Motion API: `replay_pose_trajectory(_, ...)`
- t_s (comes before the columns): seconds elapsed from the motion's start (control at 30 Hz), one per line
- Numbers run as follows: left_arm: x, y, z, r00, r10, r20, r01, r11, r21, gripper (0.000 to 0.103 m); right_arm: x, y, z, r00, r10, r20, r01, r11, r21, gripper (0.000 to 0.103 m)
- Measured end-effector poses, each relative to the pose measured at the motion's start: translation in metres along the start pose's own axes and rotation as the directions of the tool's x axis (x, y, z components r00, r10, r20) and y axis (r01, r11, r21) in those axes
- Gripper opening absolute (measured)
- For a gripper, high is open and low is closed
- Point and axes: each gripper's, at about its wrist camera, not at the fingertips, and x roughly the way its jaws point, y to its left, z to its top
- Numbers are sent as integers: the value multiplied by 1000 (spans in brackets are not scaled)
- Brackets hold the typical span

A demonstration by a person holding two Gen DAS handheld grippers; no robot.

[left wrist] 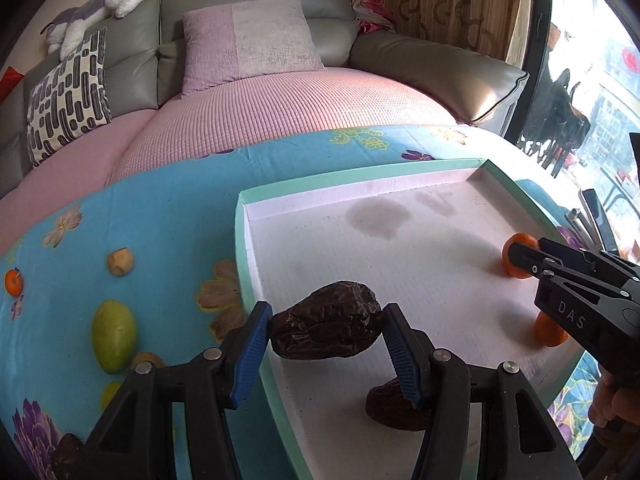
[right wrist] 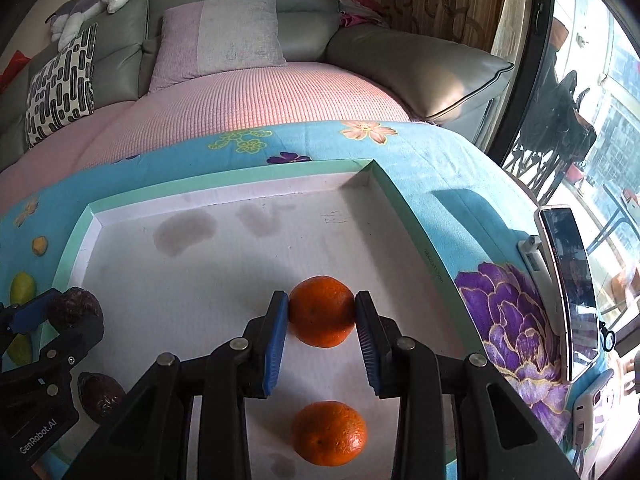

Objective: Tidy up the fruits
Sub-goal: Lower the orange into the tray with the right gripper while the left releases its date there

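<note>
My left gripper (left wrist: 326,330) is shut on a dark wrinkled date (left wrist: 326,326), held just above the left edge of the white tray (left wrist: 400,248) with its green rim. A second date (left wrist: 394,408) lies on the tray floor below the right finger. My right gripper (right wrist: 322,312) is shut on an orange (right wrist: 322,310) over the tray (right wrist: 224,264), and another orange (right wrist: 328,432) rests on the tray nearer to me. In the left wrist view both oranges (left wrist: 520,254) show partly behind the right gripper. The left gripper with its date (right wrist: 74,308) appears at the left of the right wrist view.
On the flowered blue cloth (left wrist: 168,216) left of the tray lie a green-yellow fruit (left wrist: 113,334), a beige nut-like fruit (left wrist: 120,262), a small orange (left wrist: 13,282) and other pieces. A phone on a stand (right wrist: 568,288) stands right of the tray. A sofa with cushions lies behind.
</note>
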Motion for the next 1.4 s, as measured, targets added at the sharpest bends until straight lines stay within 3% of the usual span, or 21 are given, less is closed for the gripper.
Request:
replay_pose_trajectory(0.43,-1,-3,2,1000,5,-20,-5,1000,16,61,-4,5,1,1000,-2,-6,2,1000,-19,37)
replay_pose_trajectory(0.47,-3,-3,3,1000,7,-19,-7,1000,16,63,-7,5,2,1000,1,-2,-1,1000,-14,39)
replay_pose_trajectory(0.53,-10,-4,5,1000,6,-4,-6,1000,22,69,-15,6,4,1000,2,16,-2,1000,-10,58)
replay_pose_trajectory(0.77,-35,7,13,999,39,10,-39,999,-6,70,-33,16,6,999,-1,48,4,998,-60,61)
replay_pose_trajectory(0.83,-39,15,13,997,70,13,-69,997,-26,80,-33,19,5,999,1,48,3,997,-74,85)
replay_pose_trajectory(0.87,-41,20,13,996,90,15,-89,995,-35,84,-33,21,4,999,0,51,4,997,-83,87)
replay_pose_trajectory(1.07,-49,55,6,984,179,20,-176,977,-118,103,-31,28,1,998,6,60,-1,996,-94,89)
replay_pose_trajectory(1.4,-74,92,-18,954,276,118,-249,948,-199,103,-36,28,1,993,74,86,-72,997,-32,91)
